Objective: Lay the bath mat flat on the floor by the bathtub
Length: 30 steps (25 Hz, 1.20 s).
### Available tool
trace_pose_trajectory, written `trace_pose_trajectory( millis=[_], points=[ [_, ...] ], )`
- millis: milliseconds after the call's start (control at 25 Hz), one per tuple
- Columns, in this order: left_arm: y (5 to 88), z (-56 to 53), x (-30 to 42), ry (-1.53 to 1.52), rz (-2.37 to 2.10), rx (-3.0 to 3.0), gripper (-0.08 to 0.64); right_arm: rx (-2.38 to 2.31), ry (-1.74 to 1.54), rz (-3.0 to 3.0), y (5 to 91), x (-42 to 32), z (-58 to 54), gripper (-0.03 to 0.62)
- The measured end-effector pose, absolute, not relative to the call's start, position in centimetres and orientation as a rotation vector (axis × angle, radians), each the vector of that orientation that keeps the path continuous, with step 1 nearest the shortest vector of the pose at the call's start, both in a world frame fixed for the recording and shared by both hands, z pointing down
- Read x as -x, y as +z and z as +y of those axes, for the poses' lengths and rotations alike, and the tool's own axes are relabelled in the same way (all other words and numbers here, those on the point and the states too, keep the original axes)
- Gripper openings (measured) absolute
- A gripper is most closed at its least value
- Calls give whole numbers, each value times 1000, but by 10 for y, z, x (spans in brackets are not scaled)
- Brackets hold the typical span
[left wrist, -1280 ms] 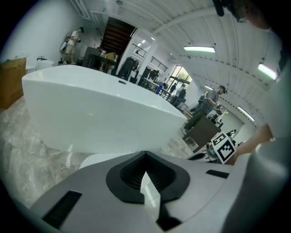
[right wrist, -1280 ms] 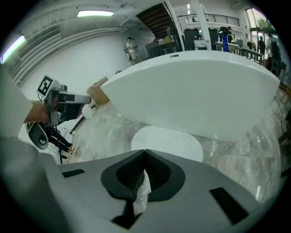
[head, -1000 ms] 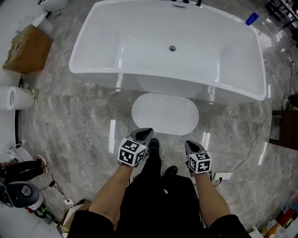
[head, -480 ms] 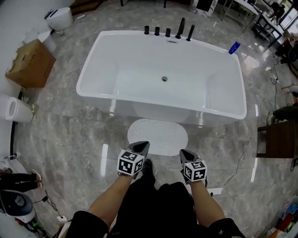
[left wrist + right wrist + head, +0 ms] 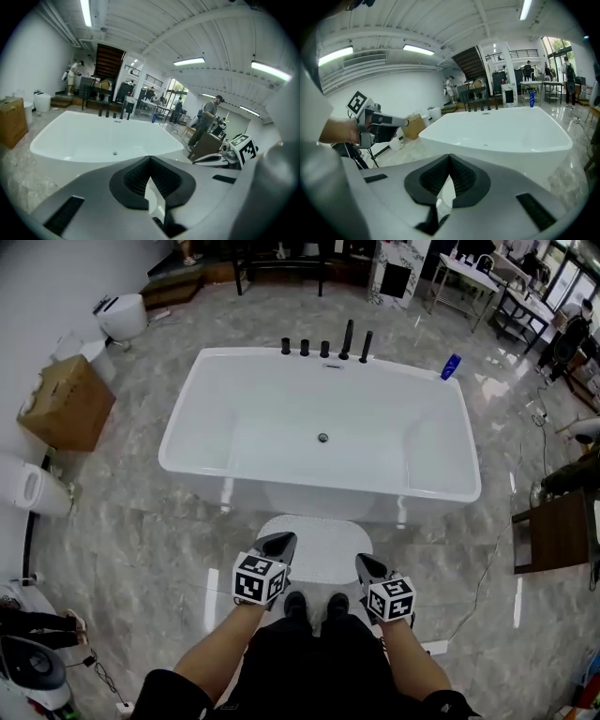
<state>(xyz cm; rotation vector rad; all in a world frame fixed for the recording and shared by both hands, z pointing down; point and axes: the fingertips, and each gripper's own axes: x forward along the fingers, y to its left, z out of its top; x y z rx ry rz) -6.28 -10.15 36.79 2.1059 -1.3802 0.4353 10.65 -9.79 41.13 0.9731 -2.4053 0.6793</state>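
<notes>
The bath mat [image 5: 319, 545] lies on the floor [image 5: 141, 521] just beside the bathtub [image 5: 319, 427], at its six o'clock. Taps [image 5: 324, 347] stand on the rim at twelve, a bottle [image 5: 451, 367] at two, and a cardboard box [image 5: 66, 404] on the floor at nine.

bath mat [image 5: 319, 545]: white, oval, dotted texture | state: spread flat | place: grey marble floor [image 5: 141, 521], just beside the white bathtub [image 5: 319, 423], along its near side

There is one bathtub [image 5: 244, 418], one bath mat [image 5: 319, 542], one cardboard box [image 5: 66, 404], one blue bottle [image 5: 451, 367] and five black tap fittings [image 5: 324, 349].
</notes>
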Motion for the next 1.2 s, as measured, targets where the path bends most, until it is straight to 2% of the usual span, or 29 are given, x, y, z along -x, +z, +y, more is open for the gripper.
trace_pose_trajectory(
  millis=[640, 920, 1200],
  points=[
    [294, -133, -13, 414, -1679, -2092, 11, -795, 613, -2709, 311, -198, -144, 15],
    [254, -137, 6, 430, -1812, -2100, 11, -804, 527, -2826, 249, -185, -163, 15],
    [175, -156, 42, 340, -1880, -2195, 11, -879, 405, -2890, 188, -162, -185, 15]
  ],
)
